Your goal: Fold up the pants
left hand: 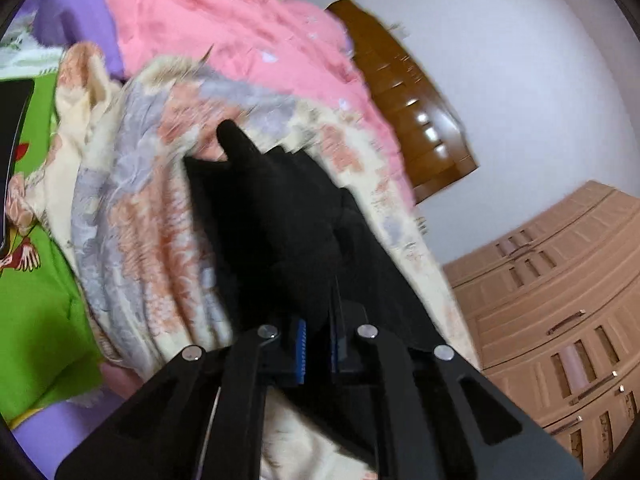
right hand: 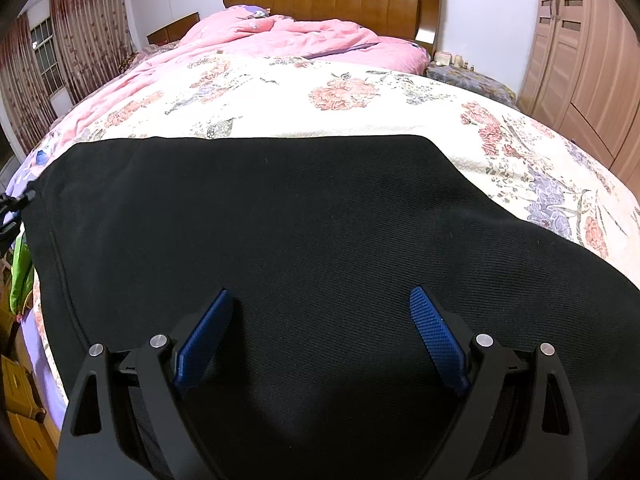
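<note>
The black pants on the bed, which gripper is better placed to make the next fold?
Probably the left gripper: it is already shut on the black pants, holding a bunch of the fabric. The right gripper is open above the flat cloth, holding nothing.

The black pants [right hand: 280,232] lie spread flat on the floral bedspread [right hand: 360,92], filling most of the right wrist view as a broad dark panel of finely ribbed, twill-like cloth with a straight far edge and a stitched seam running down its left side. In the blurred left wrist view, a bunched part of the same black cloth [left hand: 280,216] is lifted off the bed, with one narrow tip sticking up, and its lower end sits pinched between the closed blue-padded fingers [left hand: 302,344].
</note>
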Tool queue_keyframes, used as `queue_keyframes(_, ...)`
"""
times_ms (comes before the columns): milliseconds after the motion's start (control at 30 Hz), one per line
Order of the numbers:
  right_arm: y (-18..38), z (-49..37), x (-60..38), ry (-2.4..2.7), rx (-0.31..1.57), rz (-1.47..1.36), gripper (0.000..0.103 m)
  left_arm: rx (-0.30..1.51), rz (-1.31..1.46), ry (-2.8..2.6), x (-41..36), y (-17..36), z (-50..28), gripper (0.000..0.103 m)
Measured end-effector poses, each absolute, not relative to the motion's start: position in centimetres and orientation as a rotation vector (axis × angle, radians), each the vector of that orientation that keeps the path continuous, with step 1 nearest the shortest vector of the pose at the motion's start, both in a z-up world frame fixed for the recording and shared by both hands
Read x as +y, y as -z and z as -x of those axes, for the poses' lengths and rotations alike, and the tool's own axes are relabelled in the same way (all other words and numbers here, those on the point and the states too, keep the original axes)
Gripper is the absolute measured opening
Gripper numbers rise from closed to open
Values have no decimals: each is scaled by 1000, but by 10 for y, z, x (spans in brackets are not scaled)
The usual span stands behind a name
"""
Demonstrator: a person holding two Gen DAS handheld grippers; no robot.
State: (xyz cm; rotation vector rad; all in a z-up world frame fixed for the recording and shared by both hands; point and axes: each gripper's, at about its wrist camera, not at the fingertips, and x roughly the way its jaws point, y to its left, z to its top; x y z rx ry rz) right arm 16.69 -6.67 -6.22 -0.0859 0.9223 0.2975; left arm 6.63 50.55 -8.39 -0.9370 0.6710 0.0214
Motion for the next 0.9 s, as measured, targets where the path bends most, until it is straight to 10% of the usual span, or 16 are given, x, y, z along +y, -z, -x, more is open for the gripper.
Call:
queue_keyframes(133, 61, -166, -67, -303, 918, 83, 88, 689, 913, 12, 504, 94, -73, 25)
queue_keyframes(200, 55, -159, -62, -343, 905, 97, 88, 652, 921, 61, 500, 85, -67, 83)
queue_keyframes(233, 51, -153, -58, -381, 890, 97, 88, 626, 896, 50, 492, 76, -60, 85)
queue_keyframes(900, 58, -81, 106, -891, 785, 507, 49, 658, 814, 221, 406, 80, -42, 46)
